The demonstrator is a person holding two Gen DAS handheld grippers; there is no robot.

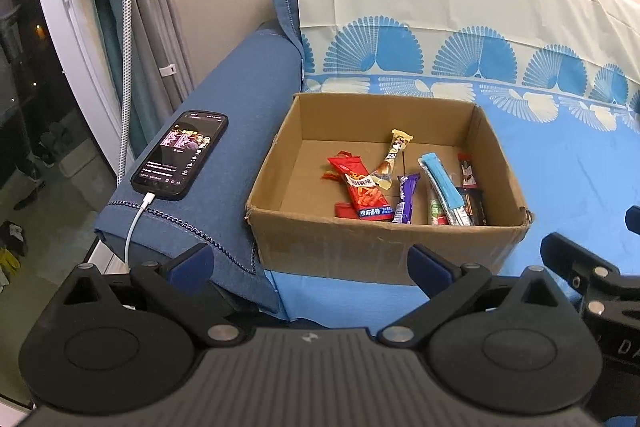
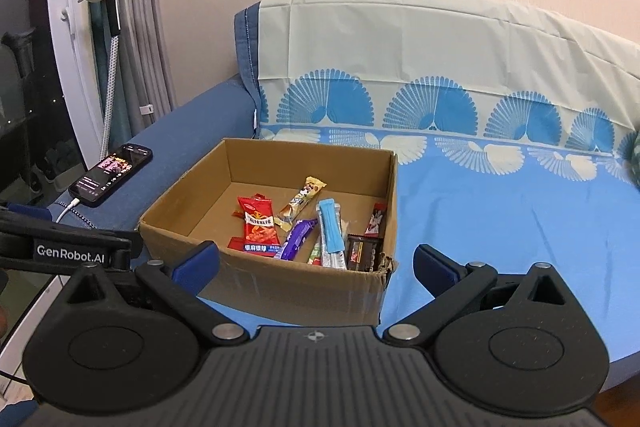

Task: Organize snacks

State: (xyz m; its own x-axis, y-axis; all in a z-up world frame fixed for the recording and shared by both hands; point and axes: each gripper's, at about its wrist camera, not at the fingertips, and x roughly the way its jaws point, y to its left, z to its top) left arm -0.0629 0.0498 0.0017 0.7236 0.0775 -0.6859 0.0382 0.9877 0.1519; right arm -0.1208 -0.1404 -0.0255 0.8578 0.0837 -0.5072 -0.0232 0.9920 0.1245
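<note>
Ahead, snack box (image 1: 380, 243) beyond splayed left gripper (image 1: 308, 263)

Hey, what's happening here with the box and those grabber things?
A person holds two claws, both open and empty, in front of an open brown cardboard box on a blue-covered sofa. Snacks already lie inside, among them a red chili-snack packet and a purple wrapped bar. A lit black phone charges on the armrest.

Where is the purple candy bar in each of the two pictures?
Left wrist view: the purple candy bar lies in the cardboard box, near its front wall, right of the red snack packet.
Right wrist view: it lies at the box's front middle, left of the blue packet.
Shared landmark: the red snack packet.
</note>
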